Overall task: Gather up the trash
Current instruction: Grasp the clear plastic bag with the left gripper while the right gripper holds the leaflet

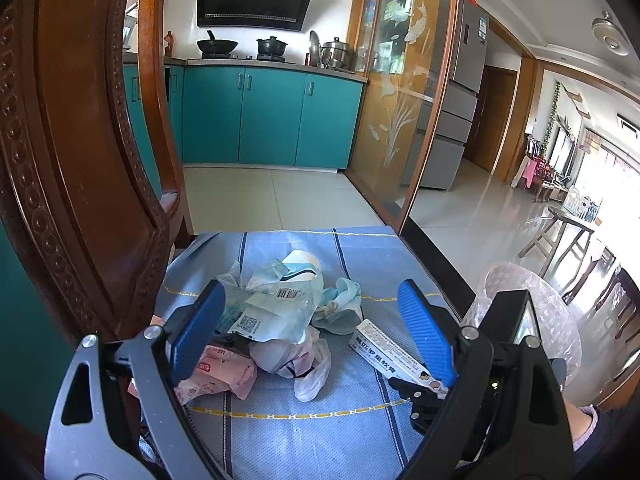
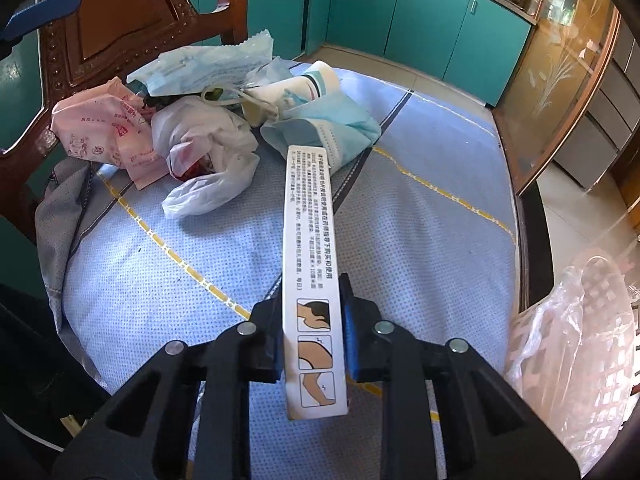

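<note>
A pile of trash lies on a blue cloth (image 1: pixel 304 432) over a chair seat: a clear wrapper (image 1: pixel 276 304), a white plastic bag (image 1: pixel 308 368), a pink wrapper (image 1: pixel 218 376) and a blue face mask (image 1: pixel 344 300). My left gripper (image 1: pixel 316 332) is open, its blue fingers straddling the pile. My right gripper (image 2: pixel 312 340) is shut on a long white medicine box (image 2: pixel 310 248), held just above the cloth; the box also shows in the left wrist view (image 1: pixel 384 354). In the right wrist view the pile includes the white bag (image 2: pixel 204 148), pink wrapper (image 2: pixel 104 128) and mask (image 2: pixel 332 128).
The carved wooden chair back (image 1: pixel 80 152) rises at the left. A pink basket lined with clear plastic (image 1: pixel 536 312) stands right of the seat, also in the right wrist view (image 2: pixel 580 344). Teal kitchen cabinets (image 1: pixel 264 116) and tiled floor lie beyond.
</note>
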Demonstrator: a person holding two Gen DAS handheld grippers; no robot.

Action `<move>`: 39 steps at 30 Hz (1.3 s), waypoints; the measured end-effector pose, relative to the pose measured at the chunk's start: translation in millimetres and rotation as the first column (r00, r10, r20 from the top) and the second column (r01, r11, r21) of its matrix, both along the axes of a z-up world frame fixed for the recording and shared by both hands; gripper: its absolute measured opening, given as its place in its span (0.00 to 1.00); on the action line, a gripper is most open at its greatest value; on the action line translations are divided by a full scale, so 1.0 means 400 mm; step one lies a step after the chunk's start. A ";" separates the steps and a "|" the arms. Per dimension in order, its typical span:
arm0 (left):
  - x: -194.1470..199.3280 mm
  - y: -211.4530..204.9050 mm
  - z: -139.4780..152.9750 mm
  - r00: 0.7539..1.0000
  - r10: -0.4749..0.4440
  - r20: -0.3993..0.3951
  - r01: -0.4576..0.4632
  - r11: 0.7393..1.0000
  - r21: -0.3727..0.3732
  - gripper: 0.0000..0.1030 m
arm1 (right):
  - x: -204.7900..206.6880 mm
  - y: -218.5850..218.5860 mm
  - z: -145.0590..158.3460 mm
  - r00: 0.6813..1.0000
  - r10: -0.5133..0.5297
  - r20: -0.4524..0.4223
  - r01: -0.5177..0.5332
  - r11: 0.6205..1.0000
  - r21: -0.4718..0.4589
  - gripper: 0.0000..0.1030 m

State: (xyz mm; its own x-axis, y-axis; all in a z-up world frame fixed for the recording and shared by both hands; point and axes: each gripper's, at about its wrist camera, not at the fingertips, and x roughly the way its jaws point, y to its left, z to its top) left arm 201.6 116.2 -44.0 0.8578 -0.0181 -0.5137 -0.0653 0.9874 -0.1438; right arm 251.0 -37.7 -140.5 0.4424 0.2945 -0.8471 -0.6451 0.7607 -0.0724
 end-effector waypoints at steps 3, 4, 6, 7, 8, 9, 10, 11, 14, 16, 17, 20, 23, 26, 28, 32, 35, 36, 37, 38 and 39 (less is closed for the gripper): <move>-0.001 0.000 -0.001 1.000 -0.001 -0.001 0.001 1.000 0.001 0.86 | -0.005 -0.014 0.010 1.000 -0.010 0.007 0.010 1.000 0.009 0.22; 0.000 0.000 -0.002 1.000 -0.001 -0.004 0.001 1.000 0.003 0.86 | -0.006 -0.020 0.014 1.000 -0.014 0.009 0.014 1.000 0.014 0.22; 0.005 -0.002 -0.008 1.000 0.006 -0.020 -0.006 1.000 0.015 0.86 | -0.012 -0.034 0.021 1.000 -0.025 0.016 0.024 0.999 0.024 0.22; 0.009 -0.002 -0.013 0.999 0.017 -0.037 -0.016 1.000 0.026 0.86 | -0.011 -0.038 0.023 0.999 -0.030 0.017 0.030 0.999 0.028 0.22; 0.014 -0.002 -0.021 0.998 0.027 -0.055 -0.025 0.999 0.036 0.86 | -0.012 -0.045 0.026 0.999 -0.036 0.018 0.036 0.999 0.034 0.22; 0.020 0.000 -0.029 0.997 0.034 -0.076 -0.031 0.999 0.041 0.86 | -0.013 -0.052 0.029 0.999 -0.041 0.017 0.040 0.998 0.039 0.22; 0.023 0.001 -0.035 0.995 0.038 -0.090 -0.035 0.999 0.042 0.86 | -0.014 -0.061 0.033 0.999 -0.050 0.018 0.049 0.998 0.046 0.22; 0.027 0.005 -0.042 0.993 0.044 -0.107 -0.040 0.998 0.039 0.86 | -0.013 -0.067 0.037 0.998 -0.057 0.018 0.056 0.997 0.050 0.22; 0.034 0.020 -0.049 0.989 0.046 -0.140 -0.042 0.999 0.034 0.69 | -0.015 -0.090 0.045 0.997 -0.081 0.018 0.079 0.994 0.073 0.22; 0.033 0.027 -0.043 0.989 0.040 -0.143 -0.034 0.999 0.041 0.52 | -0.016 -0.107 0.054 0.995 -0.098 0.015 0.096 0.991 0.092 0.22; 0.029 0.032 -0.038 0.990 0.039 -0.132 -0.034 0.999 0.040 0.52 | -0.017 -0.114 0.057 0.995 -0.102 0.016 0.100 0.990 0.098 0.22; 0.030 0.045 -0.037 0.991 0.043 -0.126 -0.042 0.999 0.006 0.55 | -0.021 -0.127 0.069 0.994 -0.107 0.024 0.104 0.988 0.115 0.23; 0.051 0.049 -0.059 0.987 0.026 -0.156 -0.035 0.998 -0.055 0.72 | -0.026 -0.137 0.076 0.993 -0.110 0.030 0.106 0.986 0.128 0.22; 0.092 0.031 -0.102 0.980 0.031 -0.198 -0.038 0.999 -0.032 0.77 | -0.026 -0.138 0.079 0.994 -0.109 0.031 0.104 0.986 0.133 0.23; 0.125 0.020 -0.123 0.976 0.045 -0.211 -0.044 0.999 0.013 0.82 | -0.026 -0.138 0.078 0.994 -0.107 0.029 0.102 0.986 0.135 0.23; 0.213 -0.001 -0.160 0.967 0.055 -0.247 -0.031 0.995 0.099 0.85 | -0.028 -0.135 0.071 0.995 -0.098 0.023 0.094 0.987 0.128 0.23; 0.230 -0.003 -0.181 0.962 0.060 -0.267 -0.031 0.994 0.108 0.60 | -0.022 -0.129 0.064 0.995 -0.096 0.013 0.094 0.988 0.123 0.23; 0.231 -0.003 -0.186 0.957 0.053 -0.284 -0.025 0.995 0.100 0.44 | -0.022 -0.130 0.062 0.995 -0.096 0.013 0.093 0.988 0.121 0.23; 0.229 -0.004 -0.189 0.955 0.041 -0.293 -0.015 0.996 0.090 0.34 | -0.021 -0.129 0.061 0.995 -0.095 0.014 0.093 0.989 0.118 0.23; 0.223 -0.005 -0.188 0.957 0.039 -0.288 -0.013 0.996 0.092 0.31 | -0.020 -0.129 0.060 0.995 -0.095 0.013 0.093 0.989 0.116 0.23; 0.213 -0.005 -0.185 0.961 0.041 -0.275 -0.015 0.995 0.097 0.27 | -0.018 -0.129 0.059 0.995 -0.096 0.012 0.094 0.989 0.115 0.23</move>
State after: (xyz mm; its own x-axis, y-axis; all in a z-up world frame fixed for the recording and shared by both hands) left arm 286.9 114.2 -117.8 0.6815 0.0632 -0.7291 -0.1172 0.9928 -0.0235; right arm 243.7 -89.3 -117.0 0.4869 0.3453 -0.8023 -0.5692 0.8221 0.0084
